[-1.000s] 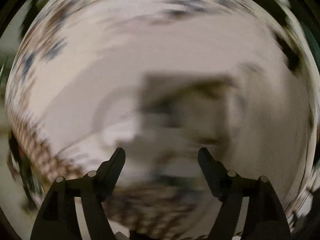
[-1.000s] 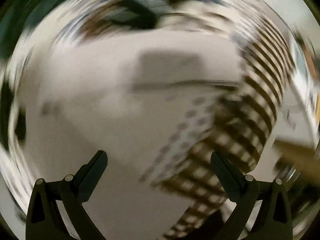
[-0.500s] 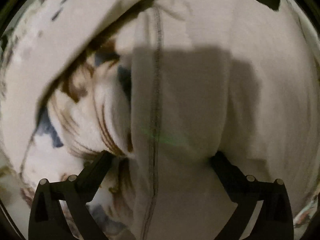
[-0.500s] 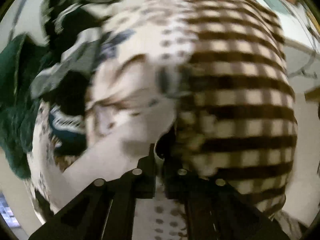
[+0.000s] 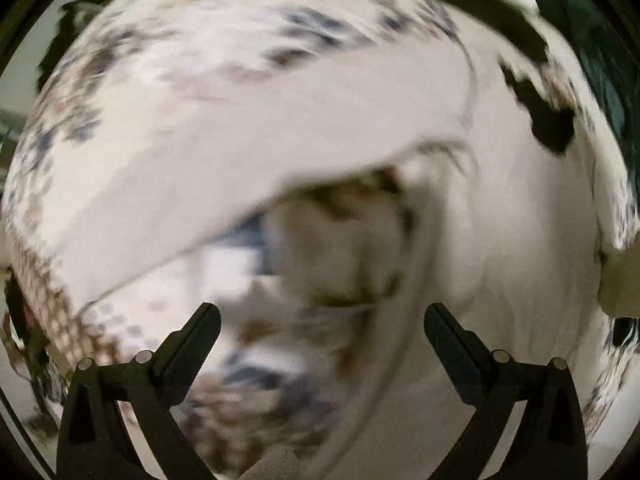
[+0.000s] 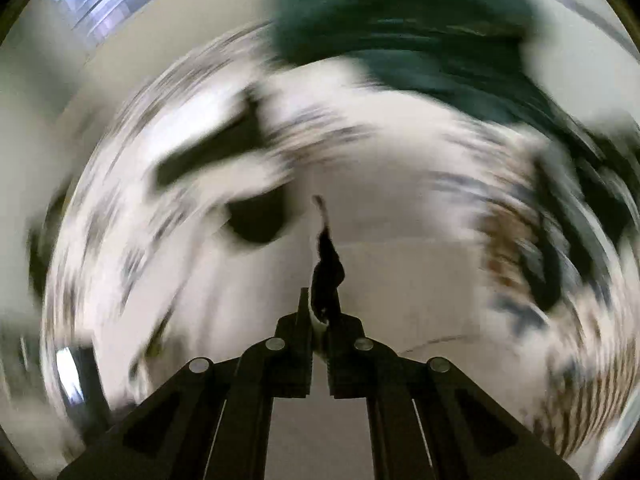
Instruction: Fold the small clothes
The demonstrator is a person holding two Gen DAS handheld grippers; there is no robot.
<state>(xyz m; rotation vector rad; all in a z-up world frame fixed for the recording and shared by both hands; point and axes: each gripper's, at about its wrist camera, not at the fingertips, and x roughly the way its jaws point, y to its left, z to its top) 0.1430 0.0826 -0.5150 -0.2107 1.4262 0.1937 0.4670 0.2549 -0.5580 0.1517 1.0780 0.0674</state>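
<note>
A pale patterned garment [image 5: 280, 128] with brown and blue prints fills the left wrist view, blurred. My left gripper [image 5: 322, 316] hangs wide open above it, pointing down, with cloth below its fingers but nothing pinched. In the right wrist view my right gripper [image 6: 320, 312] is shut on a fold of the pale garment [image 6: 392, 208]; a dark-edged bit of cloth [image 6: 326, 264] sticks up between the pads. The rest of that garment stretches away, smeared by motion.
A dark green garment [image 6: 420, 28] lies beyond the pale one, and its edge shows at the top right [image 5: 580, 20] of the left wrist view. Brown checked cloth [image 6: 580, 400] sits at the right. A pale surface [image 6: 48, 112] lies at the left.
My right gripper went from wide open to shut on the garment and has swung with it. My left gripper opened wider and shifted across the cloth, which now lies differently.
</note>
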